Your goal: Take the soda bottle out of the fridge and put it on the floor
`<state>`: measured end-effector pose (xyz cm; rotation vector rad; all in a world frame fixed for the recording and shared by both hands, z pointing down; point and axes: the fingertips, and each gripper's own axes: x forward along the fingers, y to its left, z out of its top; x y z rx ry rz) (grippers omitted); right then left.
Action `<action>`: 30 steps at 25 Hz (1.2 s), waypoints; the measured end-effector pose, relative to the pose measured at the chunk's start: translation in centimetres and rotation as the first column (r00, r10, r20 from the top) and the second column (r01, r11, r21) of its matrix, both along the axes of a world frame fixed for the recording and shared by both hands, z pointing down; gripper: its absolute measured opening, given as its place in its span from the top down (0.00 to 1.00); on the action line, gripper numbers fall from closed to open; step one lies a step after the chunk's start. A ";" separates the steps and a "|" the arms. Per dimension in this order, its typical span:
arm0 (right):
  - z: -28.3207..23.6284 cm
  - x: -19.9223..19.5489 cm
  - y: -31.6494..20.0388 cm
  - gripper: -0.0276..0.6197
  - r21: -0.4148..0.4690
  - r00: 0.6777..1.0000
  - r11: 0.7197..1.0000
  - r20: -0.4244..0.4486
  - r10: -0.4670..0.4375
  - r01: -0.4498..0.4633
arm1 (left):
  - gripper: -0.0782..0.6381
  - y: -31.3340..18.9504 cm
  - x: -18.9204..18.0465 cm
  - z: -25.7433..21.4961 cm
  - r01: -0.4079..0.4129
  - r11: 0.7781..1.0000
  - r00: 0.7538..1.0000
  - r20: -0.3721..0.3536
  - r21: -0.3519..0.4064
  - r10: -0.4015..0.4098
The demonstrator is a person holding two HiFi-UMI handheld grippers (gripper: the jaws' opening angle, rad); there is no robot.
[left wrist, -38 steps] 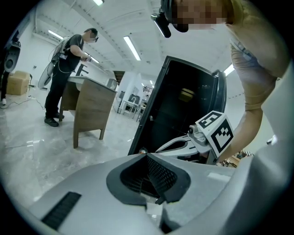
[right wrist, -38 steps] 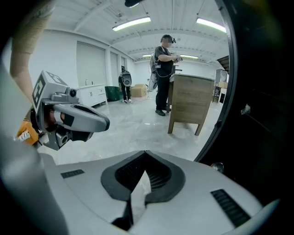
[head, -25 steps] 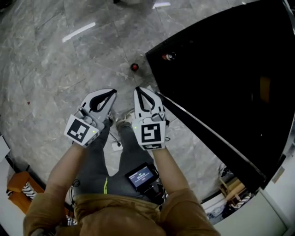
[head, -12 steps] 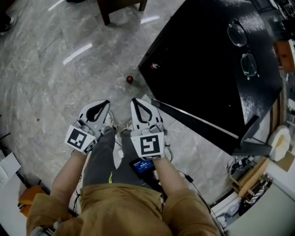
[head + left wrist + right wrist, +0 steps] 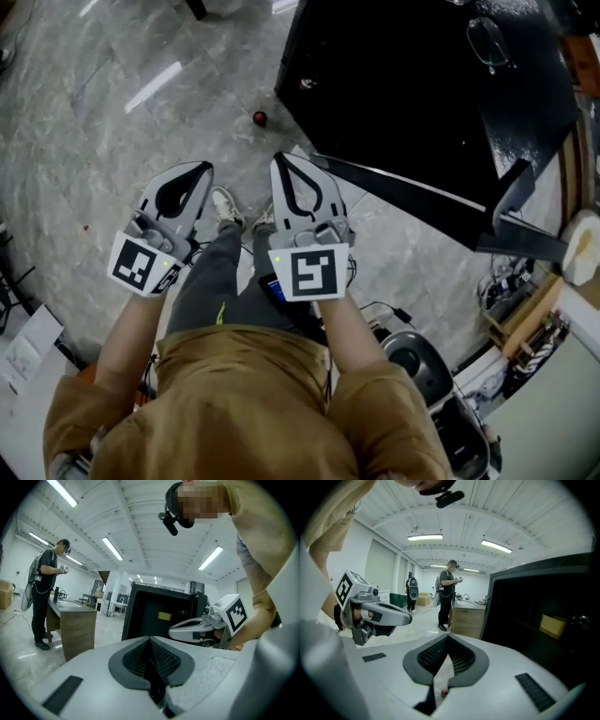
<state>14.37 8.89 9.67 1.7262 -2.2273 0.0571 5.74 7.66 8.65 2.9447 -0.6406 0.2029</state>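
A black fridge (image 5: 403, 84) stands ahead and to the right, seen from above in the head view; its dark front (image 5: 157, 616) (image 5: 543, 620) also faces both gripper views. No soda bottle shows in any view. My left gripper (image 5: 200, 167) and right gripper (image 5: 280, 157) are held side by side above my legs, pointing at the floor before the fridge. Both are shut with nothing in them, tips together (image 5: 150, 639) (image 5: 448, 635). A small red round thing (image 5: 260, 118) lies on the floor near the fridge's corner.
A pair of glasses (image 5: 489, 42) lies on the fridge top. On the floor at the right are a round grey device (image 5: 412, 356), cables and crates. Farther off, a person (image 5: 47, 597) stands by a wooden counter (image 5: 77, 625); other people (image 5: 447, 592) stand beyond.
The head view has swung up and right, so more of the fridge top and the clutter at the right shows. Both grippers stay shut, side by side, now slightly higher in the frame.
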 end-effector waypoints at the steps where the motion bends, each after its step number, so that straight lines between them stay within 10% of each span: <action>1: -0.5 0.3 0.2 0.96 0.004 1.000 1.000 0.001 0.005 -0.005 | 0.89 0.1 0.1 -0.7 -0.009 1.000 1.000 0.001 0.011 0.009; 8: -5.3 1.8 0.6 0.96 0.063 0.996 0.995 0.053 0.068 -0.072 | 0.89 0.3 0.1 -5.7 -0.047 0.996 0.999 -0.001 0.075 0.048; 17: -13.5 2.6 -0.1 0.95 0.150 0.920 0.970 0.373 0.124 -0.192 | 0.89 -1.3 -0.5 -12.7 -0.018 0.987 0.997 -0.070 0.163 0.030; 30: -24.5 3.7 0.5 0.95 0.322 0.919 0.928 0.390 0.053 -0.190 | 0.89 -0.6 -0.4 -19.4 -0.018 0.972 0.992 -0.121 0.233 0.047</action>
